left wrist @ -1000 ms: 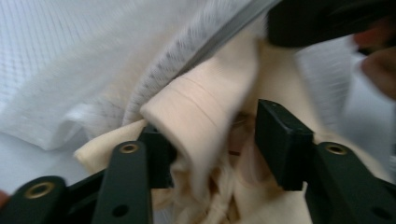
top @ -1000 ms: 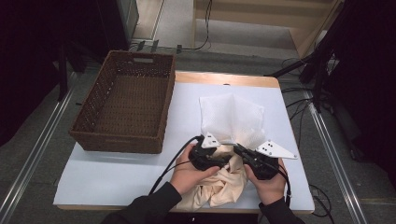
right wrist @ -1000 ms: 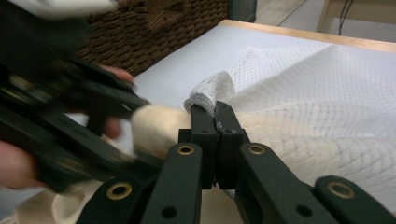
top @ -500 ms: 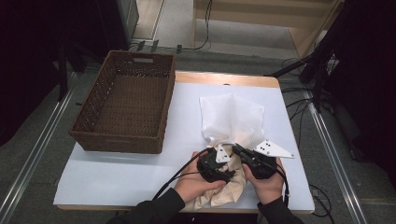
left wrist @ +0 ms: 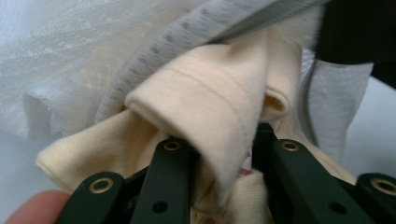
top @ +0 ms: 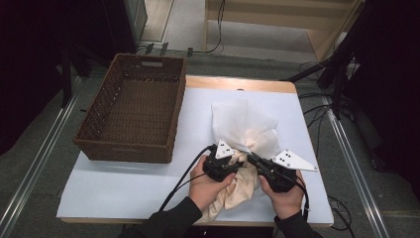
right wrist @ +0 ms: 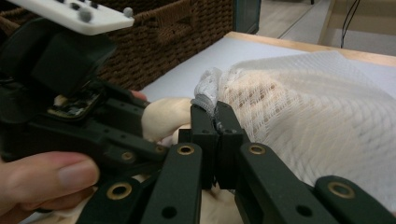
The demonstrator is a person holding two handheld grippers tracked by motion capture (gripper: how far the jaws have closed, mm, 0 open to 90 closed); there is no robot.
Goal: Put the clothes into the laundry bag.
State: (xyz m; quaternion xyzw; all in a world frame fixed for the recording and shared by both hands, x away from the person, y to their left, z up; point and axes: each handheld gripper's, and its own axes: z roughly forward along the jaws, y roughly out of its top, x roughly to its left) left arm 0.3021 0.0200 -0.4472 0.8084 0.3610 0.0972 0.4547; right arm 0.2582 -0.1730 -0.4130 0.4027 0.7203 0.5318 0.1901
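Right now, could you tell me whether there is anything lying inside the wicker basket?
No, in the high view the wicker basket shows only its bare woven bottom, and the cream garment lies on the table.

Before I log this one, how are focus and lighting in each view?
High view: table evenly lit, surroundings dark, overall soft but readable. Left gripper view: the cream garment fairly sharp at its folded hem, the mesh bag behind it blurred and washed out. Right gripper view: the mesh bag's weave sharp near the right gripper, blurred towards the lower right; the basket slightly soft.

Lab/recording rig: white table w/ floor rails, cables, dark stands.
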